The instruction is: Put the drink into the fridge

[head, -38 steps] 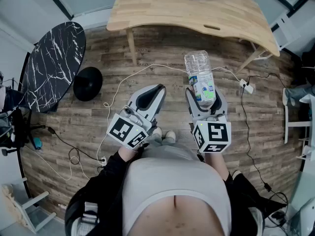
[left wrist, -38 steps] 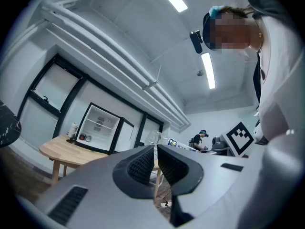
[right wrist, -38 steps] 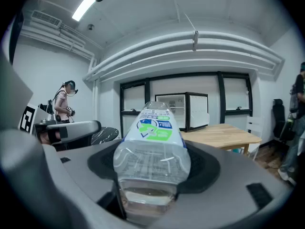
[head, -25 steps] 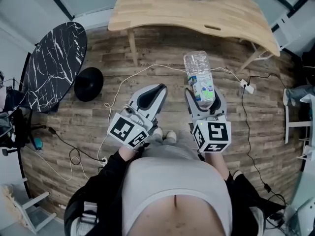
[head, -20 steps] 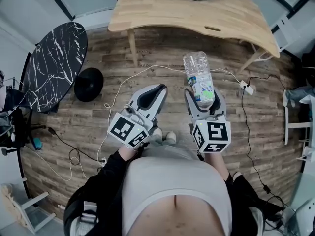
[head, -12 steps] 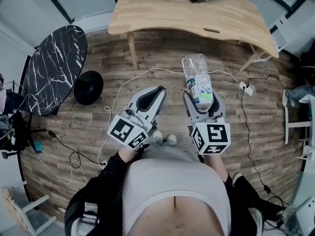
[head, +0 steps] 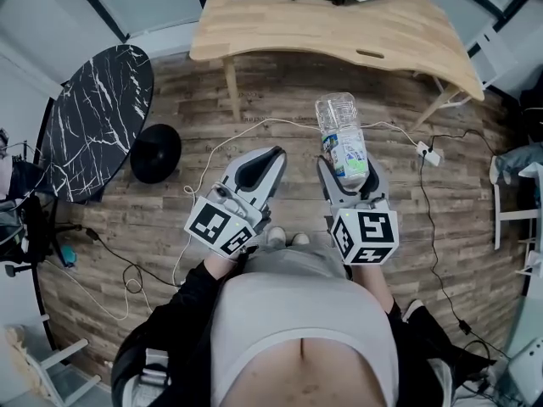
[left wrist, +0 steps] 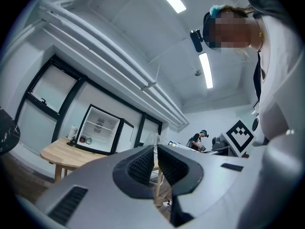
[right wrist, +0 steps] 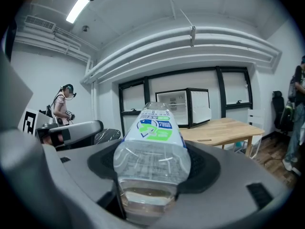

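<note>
Head view: right gripper [head: 348, 173] clamped on the drink bottle [head: 342, 134], held lengthwise pointing forward, probably for carrying. Left gripper [head: 270, 158] has jaws together, empty. Fridge [right wrist: 183, 108] stands door open on the wooden desk [head: 339, 24], well ahead

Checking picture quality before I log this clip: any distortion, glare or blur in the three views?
Head view: strong fisheye bend, the wooden table curves, otherwise evenly lit and sharp. Left gripper view: dark corners, ceiling light blown out, a mosaic patch over a face. Right gripper view: same dark corners, the bottle looms large up close.
</note>
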{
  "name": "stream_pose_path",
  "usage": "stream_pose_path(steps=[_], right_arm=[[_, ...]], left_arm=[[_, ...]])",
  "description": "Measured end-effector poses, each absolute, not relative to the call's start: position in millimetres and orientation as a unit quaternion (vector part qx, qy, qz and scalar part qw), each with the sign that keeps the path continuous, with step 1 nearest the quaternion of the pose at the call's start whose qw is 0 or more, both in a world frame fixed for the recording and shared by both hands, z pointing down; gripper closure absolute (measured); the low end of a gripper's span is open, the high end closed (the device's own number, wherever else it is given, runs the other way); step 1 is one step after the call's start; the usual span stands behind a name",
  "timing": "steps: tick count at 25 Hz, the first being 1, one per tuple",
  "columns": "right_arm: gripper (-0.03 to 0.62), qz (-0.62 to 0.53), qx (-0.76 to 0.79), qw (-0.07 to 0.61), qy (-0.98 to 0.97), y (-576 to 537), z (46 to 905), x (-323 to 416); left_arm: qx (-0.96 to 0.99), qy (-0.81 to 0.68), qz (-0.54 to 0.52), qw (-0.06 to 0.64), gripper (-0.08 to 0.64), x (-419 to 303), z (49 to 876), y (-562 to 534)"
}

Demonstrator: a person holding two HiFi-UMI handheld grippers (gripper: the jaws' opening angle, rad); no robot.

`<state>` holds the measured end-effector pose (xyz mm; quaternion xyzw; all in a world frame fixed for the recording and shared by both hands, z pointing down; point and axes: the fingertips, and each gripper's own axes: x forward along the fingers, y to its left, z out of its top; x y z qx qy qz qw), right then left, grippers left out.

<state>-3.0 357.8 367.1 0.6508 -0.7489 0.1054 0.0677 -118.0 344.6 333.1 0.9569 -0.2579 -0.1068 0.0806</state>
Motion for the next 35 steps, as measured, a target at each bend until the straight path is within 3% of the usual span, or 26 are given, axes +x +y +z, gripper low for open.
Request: stream_pose_path(steps=[18, 35], right_arm=[[0.251, 0.109, 0.657, 0.065, -0.743, 332, 374, -8], [0.25, 0.105, 0.624, 0.075, -0.771, 166, 367, 36]], left_arm=[[0.958, -0.246, -0.105, 0.101, 0.531, -118, 350, 309], [0.952, -0.273, -0.108, 0.09, 0.531, -66, 339, 153]])
